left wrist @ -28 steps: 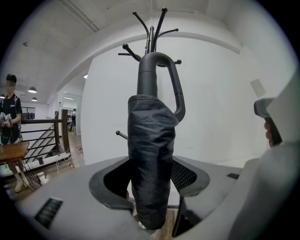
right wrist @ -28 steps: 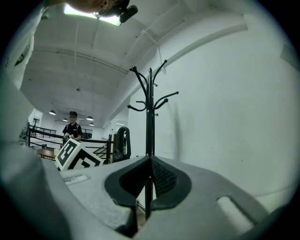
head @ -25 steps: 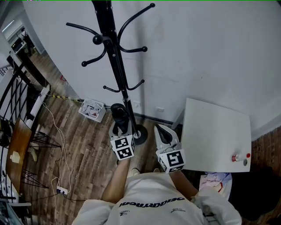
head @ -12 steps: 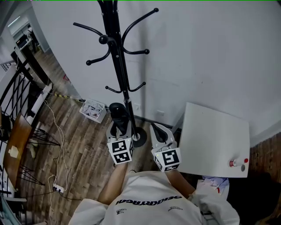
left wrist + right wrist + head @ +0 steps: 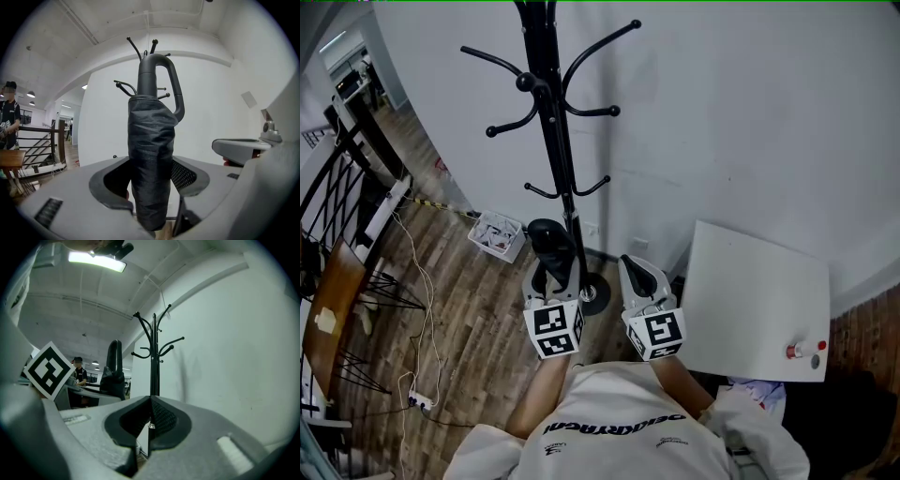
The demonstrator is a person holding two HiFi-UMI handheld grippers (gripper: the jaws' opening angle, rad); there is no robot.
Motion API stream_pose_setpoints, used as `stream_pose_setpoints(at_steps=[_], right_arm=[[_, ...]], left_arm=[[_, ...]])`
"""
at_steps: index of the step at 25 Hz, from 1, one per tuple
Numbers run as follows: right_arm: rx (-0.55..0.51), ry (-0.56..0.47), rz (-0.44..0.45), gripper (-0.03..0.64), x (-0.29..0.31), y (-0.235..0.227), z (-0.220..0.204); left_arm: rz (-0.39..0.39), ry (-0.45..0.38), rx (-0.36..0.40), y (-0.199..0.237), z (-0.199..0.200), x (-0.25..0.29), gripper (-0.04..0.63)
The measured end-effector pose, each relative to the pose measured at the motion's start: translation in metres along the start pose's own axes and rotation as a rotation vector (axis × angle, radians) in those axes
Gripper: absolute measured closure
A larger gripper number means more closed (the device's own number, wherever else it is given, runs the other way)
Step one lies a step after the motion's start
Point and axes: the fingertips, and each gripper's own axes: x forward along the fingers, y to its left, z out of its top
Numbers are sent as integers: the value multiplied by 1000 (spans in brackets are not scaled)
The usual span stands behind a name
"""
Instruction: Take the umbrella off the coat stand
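The lift-off step looks all but finished: the left gripper [image 5: 150, 190] is clamped around the lower body of the folded black umbrella [image 5: 151, 150], holding it upright with the looped handle at the top. The umbrella stands just in front of the coat stand [image 5: 553, 141], beside the lower pole and below its hooks. In the left gripper view the handle appears to hang on no hook, though it overlaps the stand's top there, so that is a judgement. The next move calls for drawing the umbrella away from the stand, keeping the loop from catching a low hook. The right gripper [image 5: 150, 401] has its jaws pressed together on nothing, to the right of the stand's base.
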Motion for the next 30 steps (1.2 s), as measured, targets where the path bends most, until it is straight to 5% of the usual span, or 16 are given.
stream_pose_setpoints(at_steps=[30], right_arm=[[-53, -19, -4, 621, 18, 2, 4]], left_arm=[[-32, -90, 29, -9, 27, -11, 354]])
